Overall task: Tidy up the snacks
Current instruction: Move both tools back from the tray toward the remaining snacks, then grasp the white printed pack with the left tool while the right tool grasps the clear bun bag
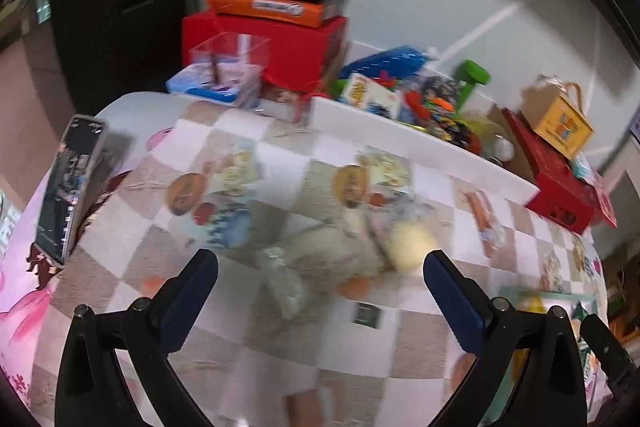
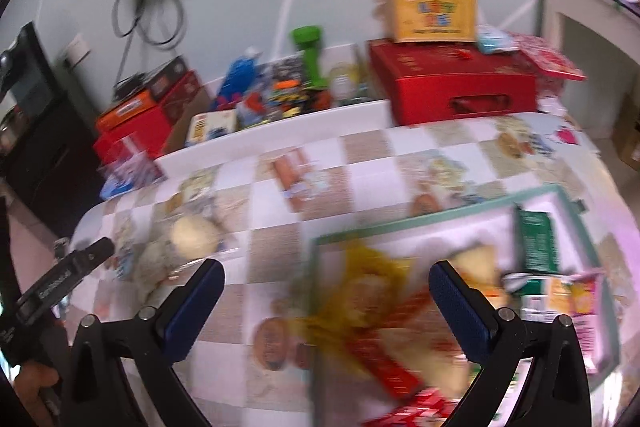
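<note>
Snacks (image 2: 372, 311) in tray (image 2: 400, 227) motion-blurred, partly behind right gripper (image 2: 326, 291).

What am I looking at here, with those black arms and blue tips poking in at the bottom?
These are two hand-held grabbers, one per hand, each carrying its own camera. The left gripper has its jaws open, holding nothing, over pale wrapped snacks on the checkered tablecloth. The right gripper, also open and holding nothing, looks down at a green-rimmed tray filled with yellow and red snack packets. The pictures are blurred, so labels cannot be read. Boxes and toys crowd the far edge.
</note>
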### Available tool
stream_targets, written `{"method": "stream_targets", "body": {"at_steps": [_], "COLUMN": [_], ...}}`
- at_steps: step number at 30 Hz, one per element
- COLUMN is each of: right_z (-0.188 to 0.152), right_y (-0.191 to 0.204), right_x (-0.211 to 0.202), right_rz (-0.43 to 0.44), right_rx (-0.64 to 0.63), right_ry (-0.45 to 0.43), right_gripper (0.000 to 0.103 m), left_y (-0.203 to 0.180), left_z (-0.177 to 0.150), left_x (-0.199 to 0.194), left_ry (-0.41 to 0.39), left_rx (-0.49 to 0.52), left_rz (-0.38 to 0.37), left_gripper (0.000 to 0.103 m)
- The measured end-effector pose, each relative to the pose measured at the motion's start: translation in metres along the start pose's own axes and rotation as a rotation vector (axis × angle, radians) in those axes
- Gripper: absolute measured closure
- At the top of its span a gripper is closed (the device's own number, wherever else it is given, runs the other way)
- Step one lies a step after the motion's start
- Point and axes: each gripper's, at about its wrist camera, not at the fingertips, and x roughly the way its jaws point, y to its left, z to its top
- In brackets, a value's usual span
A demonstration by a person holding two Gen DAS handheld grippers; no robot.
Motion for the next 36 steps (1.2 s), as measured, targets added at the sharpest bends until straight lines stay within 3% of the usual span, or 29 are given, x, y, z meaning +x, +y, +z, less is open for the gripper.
{"method": "stream_targets", "body": {"at_steps": [6,10,14,27,36], "right_z": [0.001,0.006,0.014,0.023,0.020], "right_y": [0.047,0.074,0.093,0.119,0.136], "right_x": [0.022,0.042,0.066,0.133,0.163], "right_rz": [0.095,0.144,0.180,0.183,0.149], "right_rx": [-0.068,-0.100,-0.128,-0.180,-0.243], "right_ry": [0.035,0.071,0.118,0.255,0.303], "right_gripper": [0.000,0.000,0.000,0.000,0.002], "left_y": [0.033,0.037,0.033,0.011,0.001], "left_z": [0.006,0.007,0.005,-0.007,-0.008], "left_x": [0.010,0.019,0.033,0.079,0.100], "left_ry": [0.029,0.040,0.072,0.164,0.205], "left_rx": [-0.057,-0.015,0.022,0.173,0.251], "left_rz": [-0.010,0.012,-0.030,-0.054,-0.057], "left_gripper": [0.001,0.001,0.001,0.001,0.003]}}
